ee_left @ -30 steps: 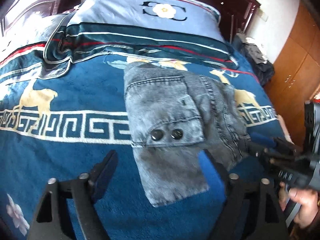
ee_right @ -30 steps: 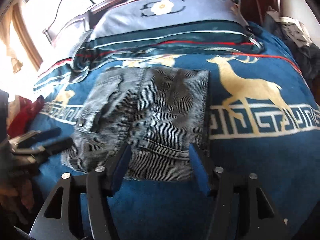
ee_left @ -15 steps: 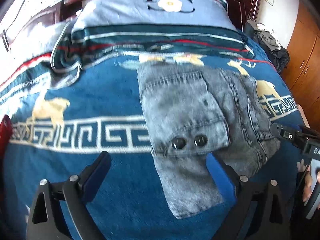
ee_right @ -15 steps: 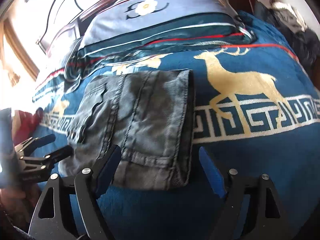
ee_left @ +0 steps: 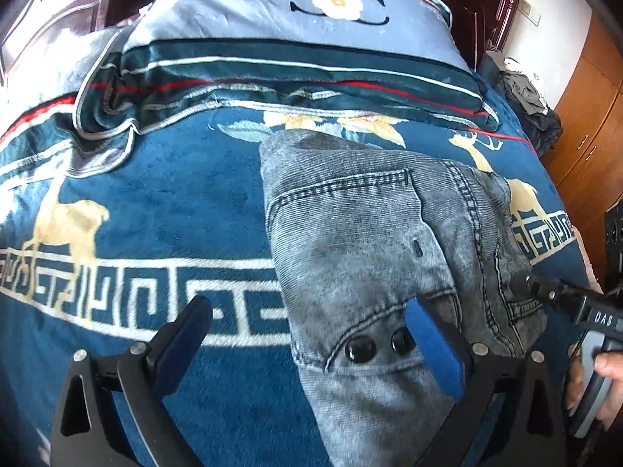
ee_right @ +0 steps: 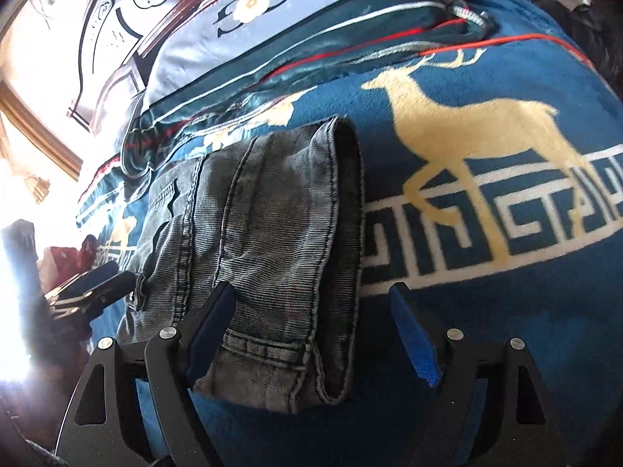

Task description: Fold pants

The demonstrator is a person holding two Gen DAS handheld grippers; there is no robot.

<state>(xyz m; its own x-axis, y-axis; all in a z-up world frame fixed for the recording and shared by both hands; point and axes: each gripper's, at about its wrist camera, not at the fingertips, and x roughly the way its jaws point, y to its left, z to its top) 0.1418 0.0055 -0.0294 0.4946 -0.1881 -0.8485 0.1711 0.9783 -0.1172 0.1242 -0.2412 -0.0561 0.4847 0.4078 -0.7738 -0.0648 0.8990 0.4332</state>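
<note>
Grey washed denim pants [ee_left: 373, 257] lie folded into a compact stack on the blue patterned blanket [ee_left: 155, 202]. A flap pocket with two dark snaps [ee_left: 375, 346] faces up near me. My left gripper [ee_left: 311, 346] is open over the stack's near left edge, its right finger above the denim. In the right wrist view the pants [ee_right: 264, 233] show their folded right edge. My right gripper [ee_right: 315, 330] is open and straddles that near right corner. Neither gripper holds cloth.
A folded teal striped quilt and pale pillow [ee_left: 296, 46] lie behind the pants against a dark wooden headboard [ee_right: 117, 39]. A wooden wardrobe [ee_left: 588, 116] and dark clothes pile [ee_left: 525, 97] stand at the right. A red item [ee_right: 66, 260] lies at the bed's left.
Both grippers have moved closer and lower to the folded pants. The right gripper has shifted to the stack's right edge. Both stay open; the pants have not moved.
</note>
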